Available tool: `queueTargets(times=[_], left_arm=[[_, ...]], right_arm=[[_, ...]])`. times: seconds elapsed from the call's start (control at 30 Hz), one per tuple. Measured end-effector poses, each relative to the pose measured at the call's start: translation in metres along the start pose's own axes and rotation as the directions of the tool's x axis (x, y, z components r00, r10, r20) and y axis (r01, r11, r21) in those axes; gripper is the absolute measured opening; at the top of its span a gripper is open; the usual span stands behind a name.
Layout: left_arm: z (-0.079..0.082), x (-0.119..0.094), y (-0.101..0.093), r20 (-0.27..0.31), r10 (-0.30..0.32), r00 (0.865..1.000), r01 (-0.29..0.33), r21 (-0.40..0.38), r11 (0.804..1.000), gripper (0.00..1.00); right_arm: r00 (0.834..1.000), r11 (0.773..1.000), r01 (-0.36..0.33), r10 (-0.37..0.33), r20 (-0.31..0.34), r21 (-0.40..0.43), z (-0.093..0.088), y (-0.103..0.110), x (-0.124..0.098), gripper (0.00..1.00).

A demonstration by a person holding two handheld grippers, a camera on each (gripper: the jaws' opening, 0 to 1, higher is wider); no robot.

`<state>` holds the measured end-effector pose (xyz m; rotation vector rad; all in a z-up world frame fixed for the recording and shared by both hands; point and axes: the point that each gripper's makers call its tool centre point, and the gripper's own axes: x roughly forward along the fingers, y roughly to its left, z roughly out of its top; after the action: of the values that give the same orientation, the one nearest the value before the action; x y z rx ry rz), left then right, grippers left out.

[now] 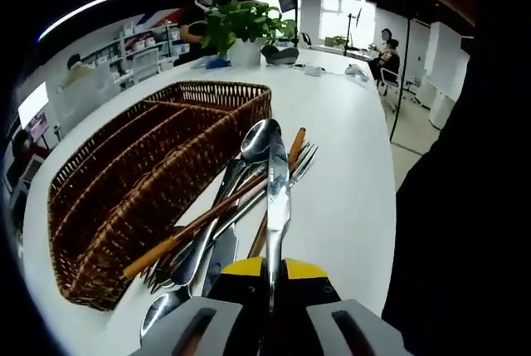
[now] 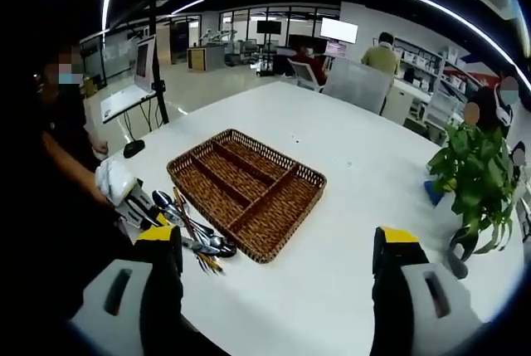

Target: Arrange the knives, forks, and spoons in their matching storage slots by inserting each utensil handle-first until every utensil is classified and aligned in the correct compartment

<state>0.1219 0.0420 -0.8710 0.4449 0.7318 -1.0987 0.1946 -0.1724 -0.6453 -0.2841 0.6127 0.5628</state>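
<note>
My left gripper is shut on a silver table knife that stands up between its yellow-tipped jaws, above a loose pile of cutlery. The pile holds a spoon, a fork and wooden-handled pieces. It lies against the near wall of the wicker divider basket. In the right gripper view, my right gripper hangs open and holds nothing above the white table. The basket lies ahead of it with bare slots, and the cutlery pile is at the basket's left corner beside a gloved hand.
A potted plant stands beyond the basket's far end. The table edge runs close on the right of the left gripper view. Several people sit or stand at desks in the background.
</note>
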Motion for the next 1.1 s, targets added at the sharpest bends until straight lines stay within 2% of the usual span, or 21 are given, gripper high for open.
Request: queueTargets(times=[0.27,0.5,0.77,0.97,1.07,1.1], left_arm=[[0.008,-0.005,0.000,0.020,-0.017,1.000,0.018,-0.025,1.000,0.04],[0.017,-0.012,-0.001,0.010,-0.057,0.998,0.057,-0.001,0.998,0.04],[0.026,-0.024,0.004,-0.044,-0.107,0.993,0.110,0.075,0.991,0.04],[0.034,-0.038,0.016,-0.050,-0.111,0.993,0.115,0.077,0.990,0.04],[0.035,-0.050,0.016,-0.117,-0.153,0.981,0.168,0.131,0.977,0.04],[0.040,-0.053,0.016,-0.109,-0.153,0.982,0.167,0.135,0.977,0.04]], right_arm=[[1.000,1.000,-0.003,0.003,0.000,-0.001,-0.001,0.001,0.002,0.97],[1.000,1.000,-0.009,0.009,0.006,0.000,0.002,0.003,0.005,0.97],[1.000,1.000,-0.026,0.026,0.003,0.018,-0.003,0.008,0.004,0.99],[0.998,0.998,-0.058,0.059,-0.019,0.034,-0.012,0.015,0.005,0.99],[0.997,0.997,-0.070,0.070,-0.025,0.028,-0.014,0.020,0.007,0.99],[0.997,0.997,-0.073,0.074,-0.026,0.026,-0.014,0.021,0.007,0.99]])
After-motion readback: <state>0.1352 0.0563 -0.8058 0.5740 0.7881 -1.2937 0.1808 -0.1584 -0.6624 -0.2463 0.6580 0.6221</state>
